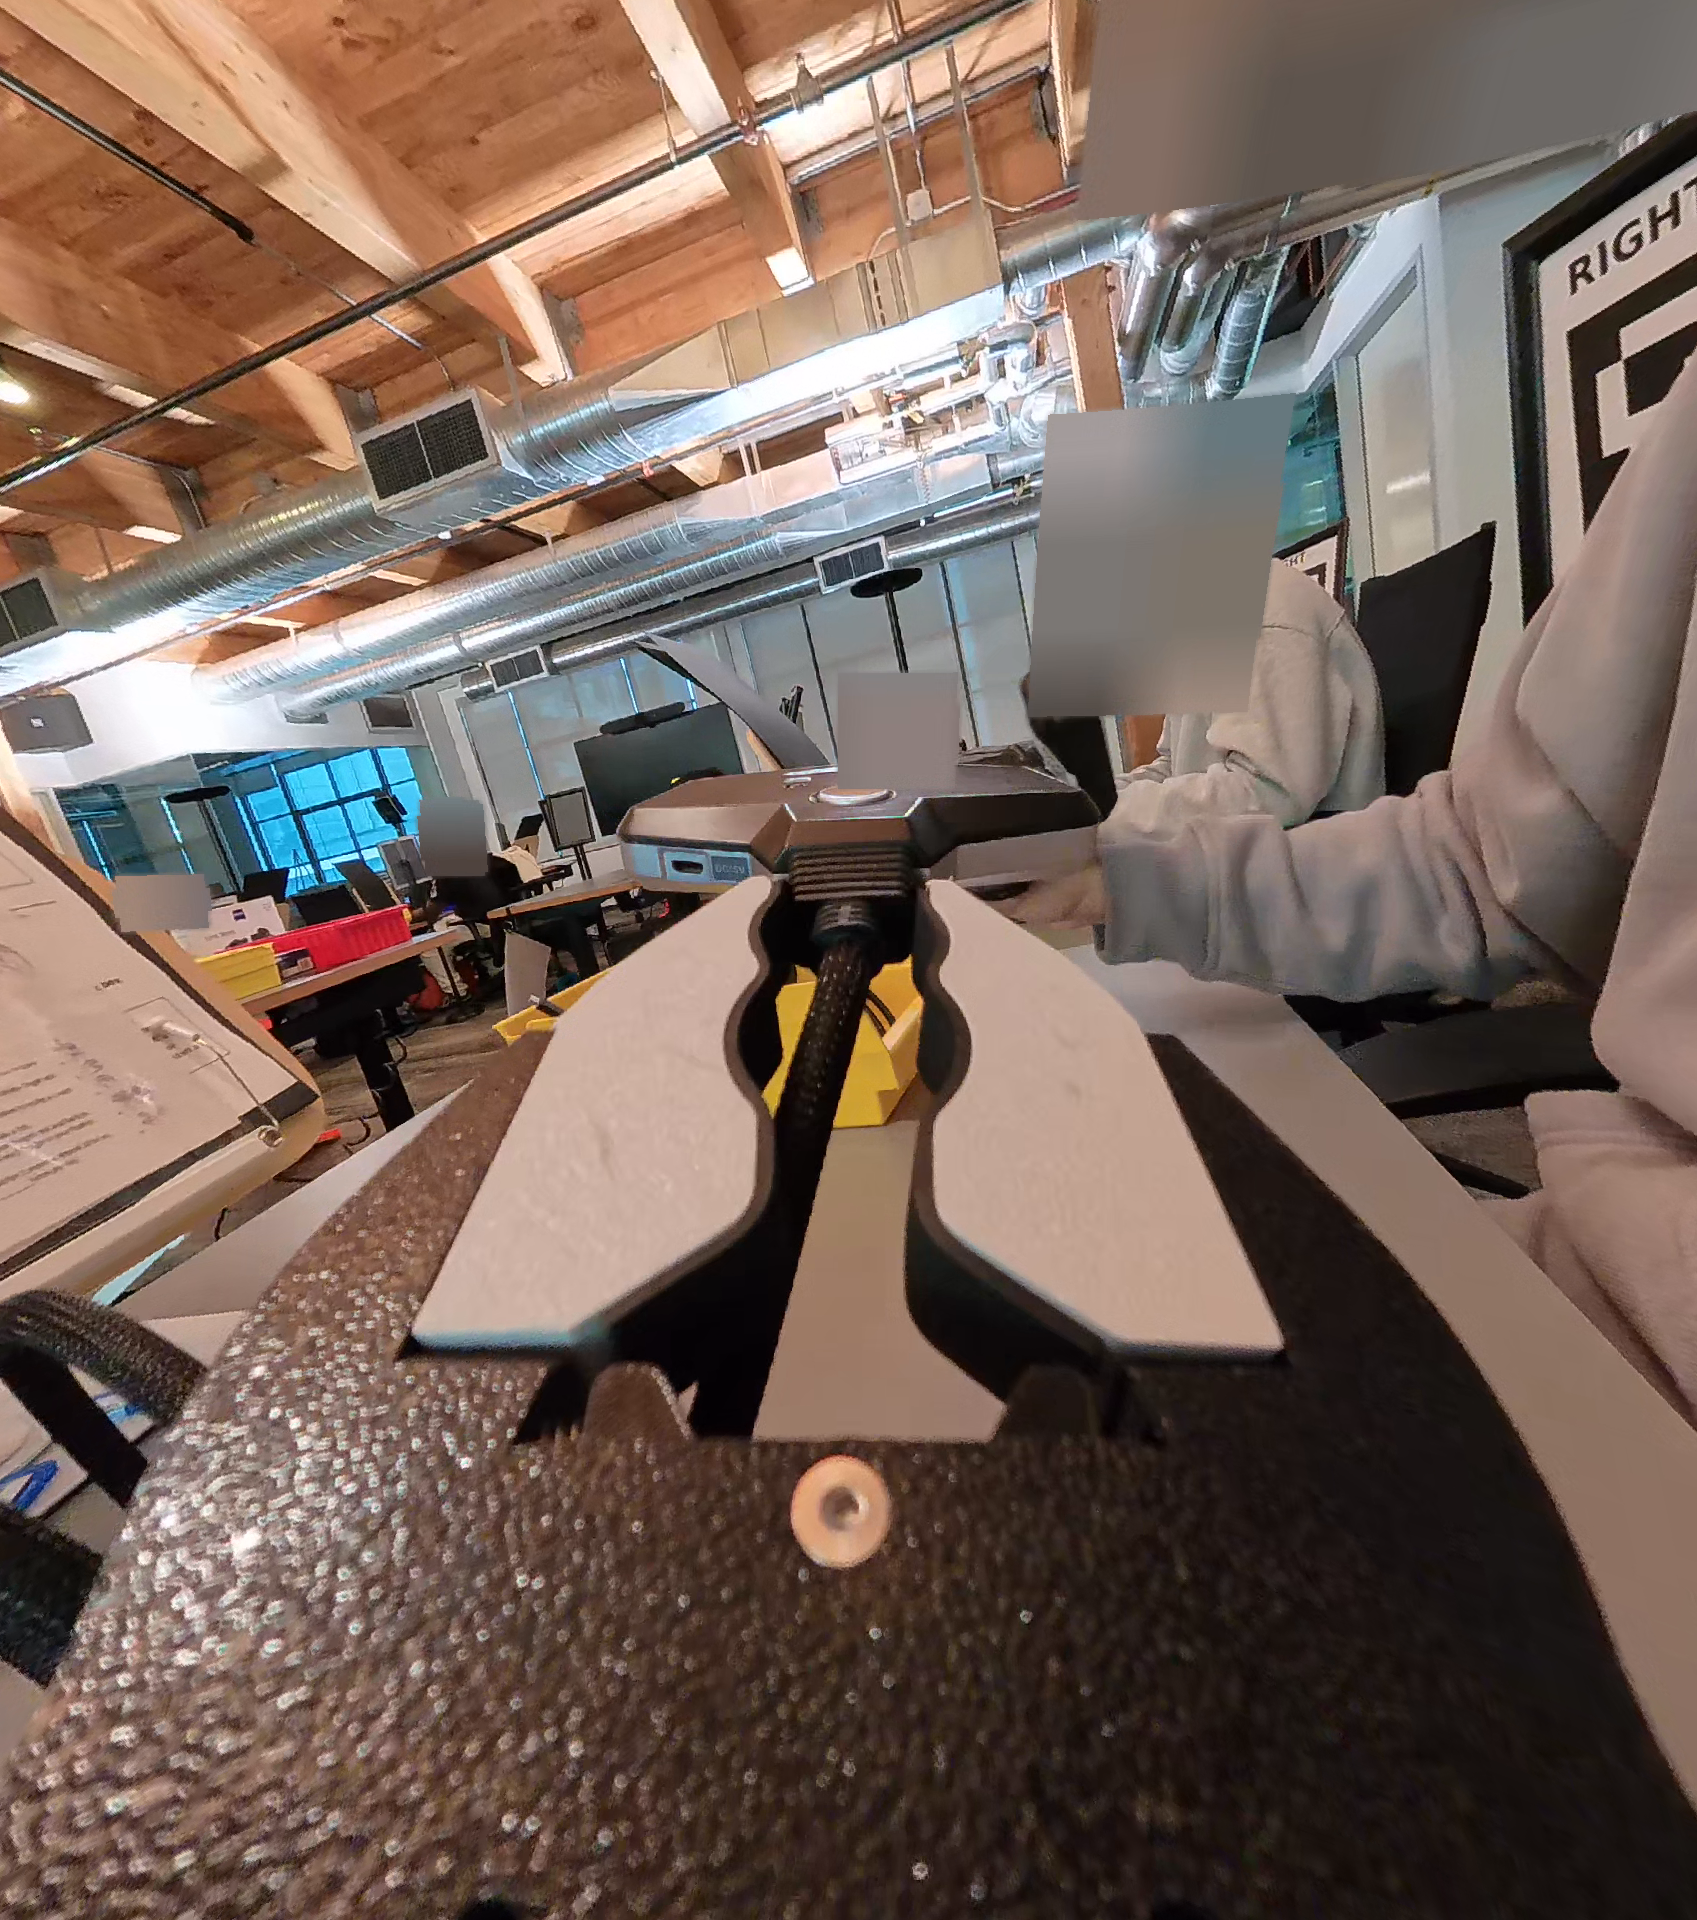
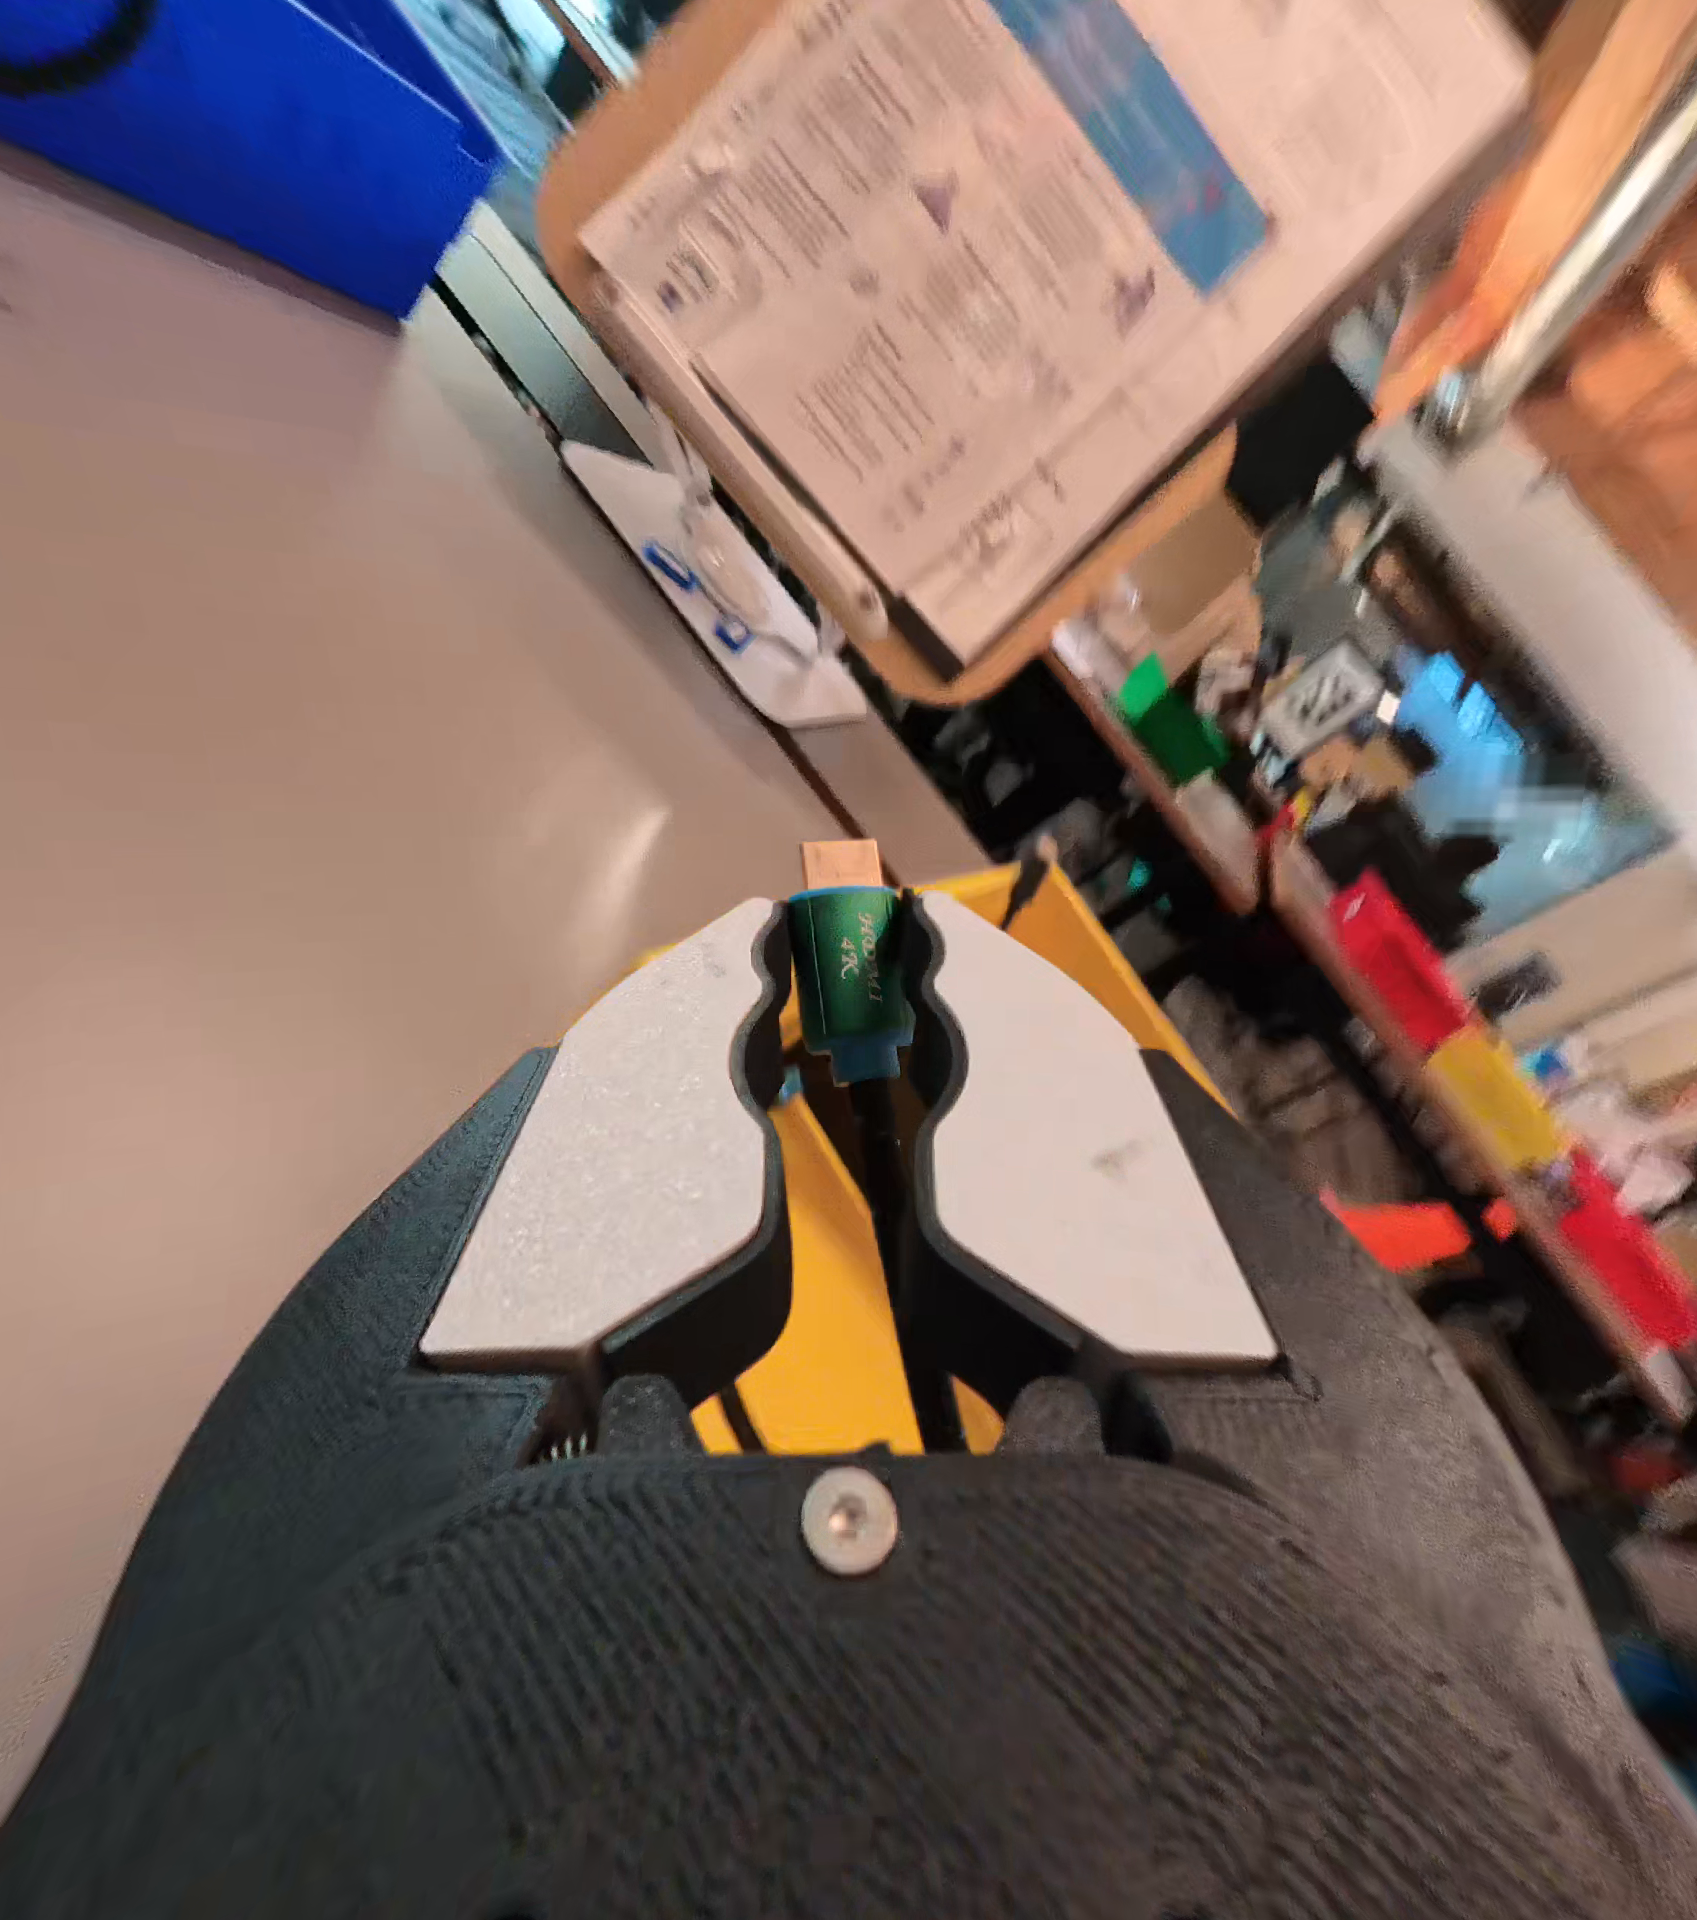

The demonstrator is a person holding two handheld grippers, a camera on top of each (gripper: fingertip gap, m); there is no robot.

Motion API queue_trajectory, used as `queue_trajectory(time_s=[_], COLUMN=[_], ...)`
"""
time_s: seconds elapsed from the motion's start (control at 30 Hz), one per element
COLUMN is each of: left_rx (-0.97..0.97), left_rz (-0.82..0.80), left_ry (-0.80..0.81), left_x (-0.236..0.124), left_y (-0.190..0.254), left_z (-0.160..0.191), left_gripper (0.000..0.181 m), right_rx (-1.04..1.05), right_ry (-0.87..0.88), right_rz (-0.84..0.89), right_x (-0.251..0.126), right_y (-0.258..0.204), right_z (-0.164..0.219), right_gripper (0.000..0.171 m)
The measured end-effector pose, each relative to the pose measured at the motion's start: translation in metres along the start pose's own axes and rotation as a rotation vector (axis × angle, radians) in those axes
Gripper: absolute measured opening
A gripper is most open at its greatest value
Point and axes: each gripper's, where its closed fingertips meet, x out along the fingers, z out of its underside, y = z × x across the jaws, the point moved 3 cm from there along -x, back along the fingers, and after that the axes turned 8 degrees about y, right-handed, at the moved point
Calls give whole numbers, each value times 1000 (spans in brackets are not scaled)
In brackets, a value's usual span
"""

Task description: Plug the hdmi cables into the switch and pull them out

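In the left wrist view, my left gripper [image 1: 844, 894] is shut on the ribbed collar of a black braided cable [image 1: 828, 1029] that runs out of the HDMI switch [image 1: 854, 821]. The switch is a grey and black box held up off the table, with an open port on its left face. In the right wrist view, my right gripper [image 2: 844, 914] is shut on a green HDMI plug [image 2: 844, 977]. Its gold tip [image 2: 839, 864] sticks out past the fingertips, free in the air. Its dark cable runs back between the fingers. The switch does not show in the right wrist view.
A yellow bin [image 1: 849, 1070] sits below the left gripper and also shows under the right one [image 2: 823, 1247]. A clipboard with papers [image 1: 44, 1039] stands at the left. A person's pale sleeve [image 1: 1446, 883] reaches in from the right. A blue box [image 2: 200, 135] stands on the white table [image 2: 252, 675].
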Motion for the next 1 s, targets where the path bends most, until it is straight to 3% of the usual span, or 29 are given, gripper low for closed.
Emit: queue_trajectory(time_s=[0.13, 0.23, 0.33, 0.4, 0.47, 0.6, 0.7, 0.83, 0.9, 1.0], left_rx=[-6, -13, -12, -10, -11, -12, -12, -13, -17, -22], left_rz=[-6, -9, -12, -14, -15, -17, -16, -16, -11, -6], left_ry=[1, 14, 13, 14, 16, 10, 10, 9, 10, 12], left_x=[-3, -5, -5, -5, -5, -5, -5, -5, -4, -3], left_y=[-2, -3, -3, -4, -4, -4, -4, -4, -3, -3], left_z=[0, -1, -1, -1, -1, 1, 0, 1, 1, 2], left_gripper=[22, 21, 22, 22, 22, 21, 21, 22, 21, 21], right_rx=[-126, -136, -10, -44, -36, -143, -174, -76, -45, -11], right_ry=[73, 1, 1, -99, -62, 55, 225, 304, 232, 110], right_rz=[-134, -144, -192, -128, -23, 285, 293, -17, -185, -303], right_x=[10, 10, -1, -5, -9, -26, -41, -55, -59, -62], right_y=[-31, -25, -19, -4, 19, 100, 129, 116, 102, 86], right_z=[-27, -12, -5, 14, 7, -43, -94, -125, -111, -76], right_gripper=[20, 20, 20, 20, 20, 19, 19, 20, 19, 20])
